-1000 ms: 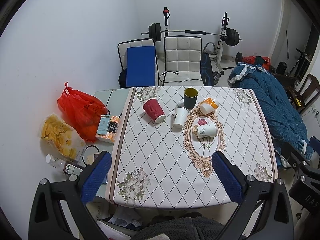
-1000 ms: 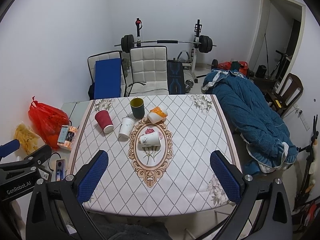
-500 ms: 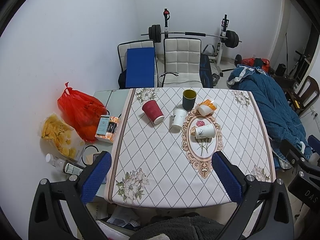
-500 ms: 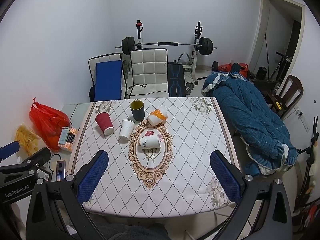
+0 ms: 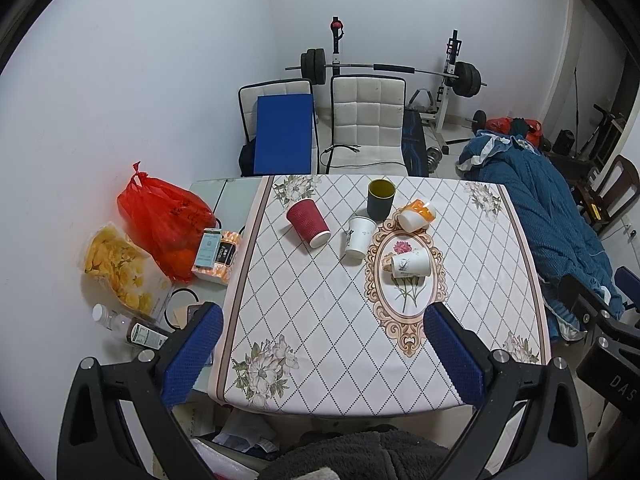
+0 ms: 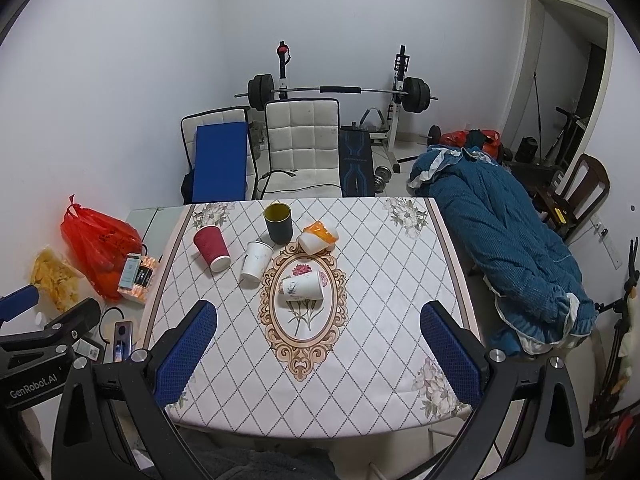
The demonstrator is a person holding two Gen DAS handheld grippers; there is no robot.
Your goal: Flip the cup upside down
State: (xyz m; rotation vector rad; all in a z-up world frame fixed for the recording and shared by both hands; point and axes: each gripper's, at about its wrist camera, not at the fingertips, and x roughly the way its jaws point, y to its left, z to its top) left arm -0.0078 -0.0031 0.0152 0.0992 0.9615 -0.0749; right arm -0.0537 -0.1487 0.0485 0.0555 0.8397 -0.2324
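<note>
The surface (image 6: 360,340) is covered by a floral cloth. "GenRobot.AI" is read on the left tongs (image 6: 24,312) in the right view. Both the left tongs and the right tongs (image 6: 316,344) are held wide open, gripping nothing, above the near edge. Five cups are seen far off; the bird-printed white cup (image 6: 302,285) lies sideways on the oval medallion.

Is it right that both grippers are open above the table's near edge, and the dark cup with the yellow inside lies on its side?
Not quite: the dark cup with the yellow inside stands upright, mouth up, as the right wrist view shows. Both the left gripper and right gripper are open.
</note>
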